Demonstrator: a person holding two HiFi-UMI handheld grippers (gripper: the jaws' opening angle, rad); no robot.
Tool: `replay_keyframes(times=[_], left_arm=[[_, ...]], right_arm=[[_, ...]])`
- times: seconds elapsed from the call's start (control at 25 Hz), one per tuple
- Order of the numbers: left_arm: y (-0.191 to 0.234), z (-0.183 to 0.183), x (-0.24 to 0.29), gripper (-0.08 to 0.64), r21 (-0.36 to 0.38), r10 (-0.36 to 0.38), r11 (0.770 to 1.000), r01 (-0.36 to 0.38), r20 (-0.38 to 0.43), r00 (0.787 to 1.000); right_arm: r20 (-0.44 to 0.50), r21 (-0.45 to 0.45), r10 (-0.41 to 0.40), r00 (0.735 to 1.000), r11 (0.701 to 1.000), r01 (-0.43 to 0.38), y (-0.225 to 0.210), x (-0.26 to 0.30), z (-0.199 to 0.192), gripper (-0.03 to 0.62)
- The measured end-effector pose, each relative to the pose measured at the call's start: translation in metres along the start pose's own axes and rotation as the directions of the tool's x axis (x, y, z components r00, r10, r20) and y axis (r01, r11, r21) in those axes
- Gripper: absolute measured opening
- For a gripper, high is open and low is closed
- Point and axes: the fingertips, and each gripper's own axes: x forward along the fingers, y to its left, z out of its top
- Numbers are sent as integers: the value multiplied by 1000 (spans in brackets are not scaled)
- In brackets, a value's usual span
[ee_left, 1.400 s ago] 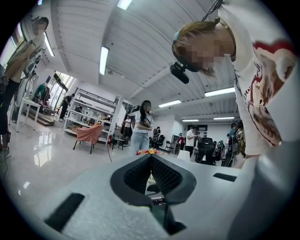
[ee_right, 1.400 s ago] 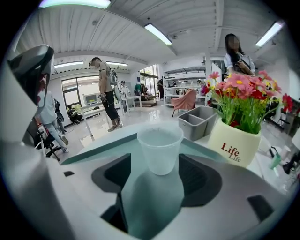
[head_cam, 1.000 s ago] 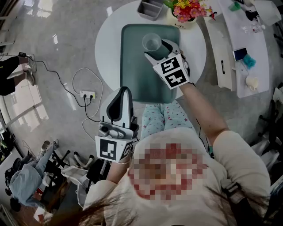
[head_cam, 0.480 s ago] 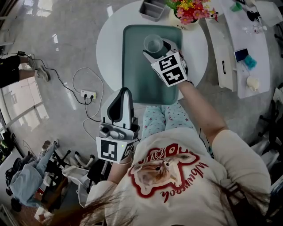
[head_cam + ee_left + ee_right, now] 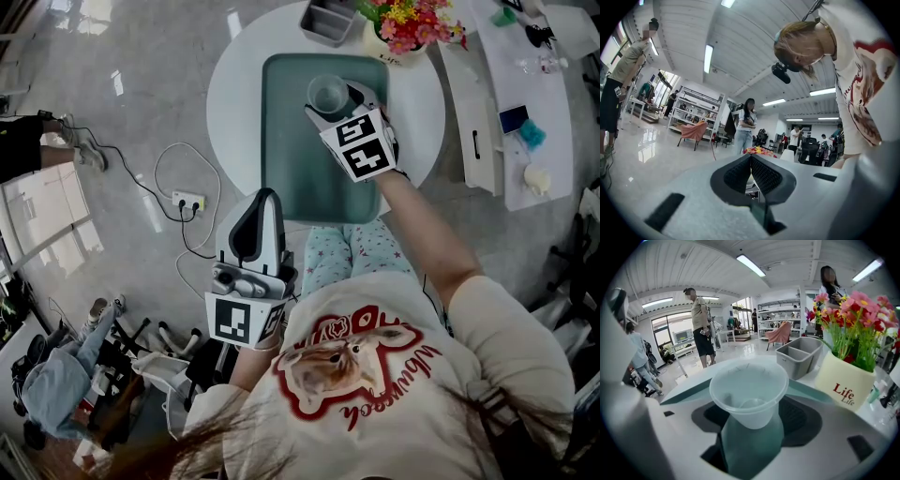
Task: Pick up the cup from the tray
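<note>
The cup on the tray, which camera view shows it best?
The right gripper view: the cup fills the middle, its rim and clear wall plain, standing between the jaws. The head view shows the cup small, from above, on the tray. The left gripper view doesn't show it.

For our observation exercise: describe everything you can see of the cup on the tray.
The cup is translucent whitish plastic, tapered, with a wide rolled rim, empty and undented. It stands upright on the green tray, near its far end, between the parted jaws of the right gripper; whether they press its sides is unclear.
</note>
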Motion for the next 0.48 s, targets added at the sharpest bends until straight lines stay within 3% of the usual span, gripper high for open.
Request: replay_keyframes(times=[0.48], left_arm=[[4,-2,-3,14,-10,8,1000,-8,-9,1000]], right_arm=[[-14,-67,-19,1000,998,18,-2,6,7,291]])
